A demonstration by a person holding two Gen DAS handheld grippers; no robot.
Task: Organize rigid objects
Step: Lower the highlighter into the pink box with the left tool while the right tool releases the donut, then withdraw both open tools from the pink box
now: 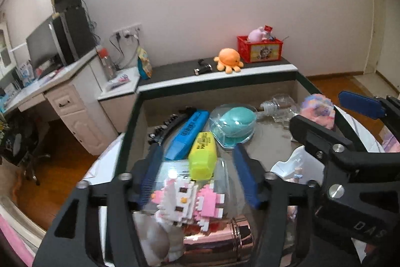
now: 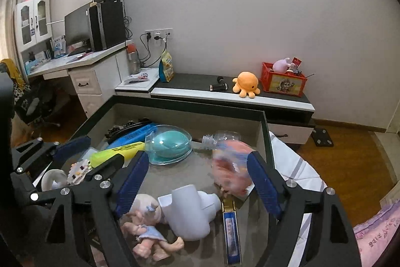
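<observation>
both claws spread, angled down over drawer: left claw above block cat, right claw beside blurred toy.

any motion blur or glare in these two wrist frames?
Left wrist: the pink-and-white block figure between the left tool's fingers is smeared; glare on the metallic cylinder. Right wrist: the pink toy by the right tool is heavily blurred; background sharp, fisheye-bent edges.

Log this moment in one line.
left gripper: open, block figure between jaws | right gripper: open, blurred pink toy between jaws
</observation>
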